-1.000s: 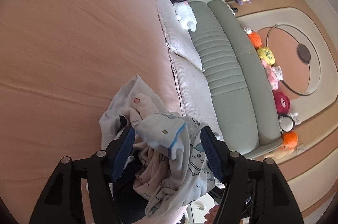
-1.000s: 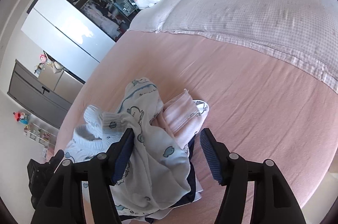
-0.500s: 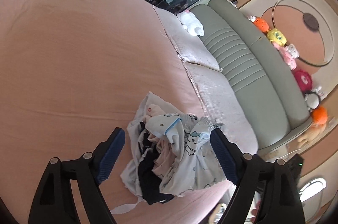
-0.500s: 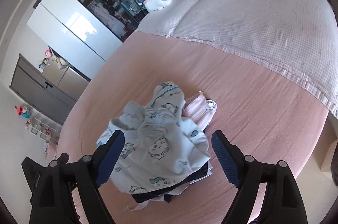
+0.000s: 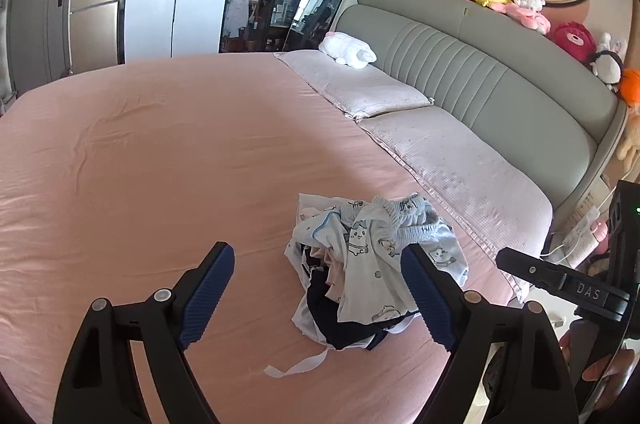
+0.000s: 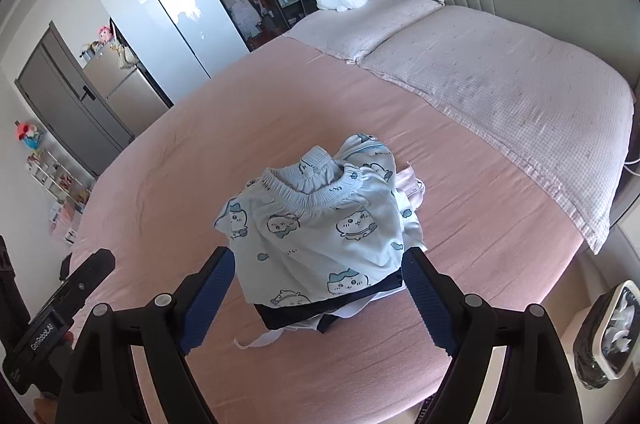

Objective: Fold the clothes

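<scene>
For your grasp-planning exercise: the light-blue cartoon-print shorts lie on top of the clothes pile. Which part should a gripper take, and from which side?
Take the elastic waistband of the shorts. It stands up in a gathered ridge at the pile's far top, clear of the garments below, so it probably lifts free alone. Bring the open right gripper down from above, pinching across the band.

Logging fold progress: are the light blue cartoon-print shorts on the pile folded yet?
Not folded. The light blue cartoon-print shorts lie crumpled atop the heap, elastic waistband bunched open; both tongs are open and hold nothing.

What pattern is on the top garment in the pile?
Pale blue shorts with cartoon cat faces; clearest in the right wrist view.
</scene>
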Action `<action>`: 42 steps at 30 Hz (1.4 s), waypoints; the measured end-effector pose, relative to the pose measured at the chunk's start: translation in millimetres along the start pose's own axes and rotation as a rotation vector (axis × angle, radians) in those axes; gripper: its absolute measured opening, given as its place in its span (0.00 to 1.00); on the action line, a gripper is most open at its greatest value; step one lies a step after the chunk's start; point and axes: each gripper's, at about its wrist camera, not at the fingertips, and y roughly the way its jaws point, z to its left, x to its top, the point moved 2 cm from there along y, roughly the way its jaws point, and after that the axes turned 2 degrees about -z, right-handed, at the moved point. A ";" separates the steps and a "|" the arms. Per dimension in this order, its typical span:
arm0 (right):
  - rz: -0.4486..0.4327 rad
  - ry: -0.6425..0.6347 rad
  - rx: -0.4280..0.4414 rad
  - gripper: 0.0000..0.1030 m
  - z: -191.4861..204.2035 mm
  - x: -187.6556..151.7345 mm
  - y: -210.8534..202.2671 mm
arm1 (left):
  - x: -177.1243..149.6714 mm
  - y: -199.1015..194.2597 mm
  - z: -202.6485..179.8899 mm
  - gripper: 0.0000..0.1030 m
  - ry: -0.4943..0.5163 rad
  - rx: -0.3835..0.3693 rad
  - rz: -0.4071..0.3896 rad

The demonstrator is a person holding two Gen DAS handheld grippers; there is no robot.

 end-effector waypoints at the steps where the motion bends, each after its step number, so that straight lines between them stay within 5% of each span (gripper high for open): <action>1: 0.001 -0.009 -0.007 0.83 3.4 -1.5 -2.7 | -0.9 -4.1 -2.1 0.83 0.007 0.001 -0.002; 8: -0.010 -0.080 -0.063 0.83 34.7 -13.0 -23.1 | -5.6 -38.8 -23.3 0.83 0.186 0.182 -0.070; 13: -0.032 -0.138 -0.144 0.83 60.1 -26.8 -48.4 | -7.7 -68.8 -36.6 0.83 0.268 0.204 -0.113; 18: -0.102 -0.156 -0.182 0.83 85.7 -39.5 -88.9 | -8.6 -107.3 -36.9 0.83 0.220 0.143 -0.146; 24: -0.208 -0.173 -0.215 0.83 112.9 -54.3 -135.6 | -13.5 -154.6 -29.9 0.83 0.110 0.172 -0.203; 29: -0.294 -0.161 -0.268 1.00 117.8 -68.8 -158.7 | -29.7 -181.7 -24.7 0.83 0.046 0.184 -0.239; 37: -0.296 -0.232 -0.337 1.00 124.8 -100.1 -177.7 | -62.2 -193.5 -22.7 0.83 0.057 0.369 -0.149; 42: -0.276 -0.289 -0.328 1.00 135.7 -109.5 -178.4 | -75.6 -203.9 -14.9 0.83 0.043 0.381 -0.096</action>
